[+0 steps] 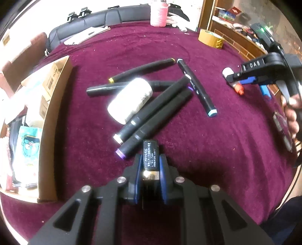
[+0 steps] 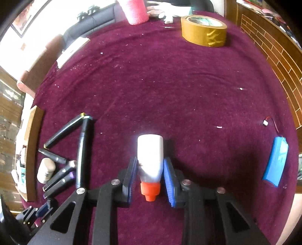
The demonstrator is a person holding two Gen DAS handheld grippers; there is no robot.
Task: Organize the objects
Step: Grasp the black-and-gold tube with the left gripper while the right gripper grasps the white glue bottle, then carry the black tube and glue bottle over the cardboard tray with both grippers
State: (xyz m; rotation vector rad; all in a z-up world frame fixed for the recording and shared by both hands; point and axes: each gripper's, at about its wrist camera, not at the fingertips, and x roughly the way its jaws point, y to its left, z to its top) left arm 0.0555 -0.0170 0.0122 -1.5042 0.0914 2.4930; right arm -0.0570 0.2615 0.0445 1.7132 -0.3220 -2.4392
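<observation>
My left gripper [image 1: 150, 160] is shut on a small black rectangular object with white print [image 1: 150, 156], held over the maroon cloth [image 1: 207, 132]. Just ahead lie several black markers [image 1: 151, 111] in a loose pile with a white bottle [image 1: 130, 100] among them. My right gripper [image 2: 150, 169] is shut on a white glue bottle with an orange cap [image 2: 150, 162], cap toward the camera. The right gripper also shows in the left wrist view [image 1: 237, 83] at the right. The marker pile [image 2: 75, 150] lies to the left in the right wrist view.
A cardboard box [image 1: 51, 113] with packets inside stands at the left edge. A brown tape roll [image 2: 203, 31] and a pink yarn cone [image 2: 135, 11] sit at the far side. A blue battery pack [image 2: 276, 160] with a wire lies at the right.
</observation>
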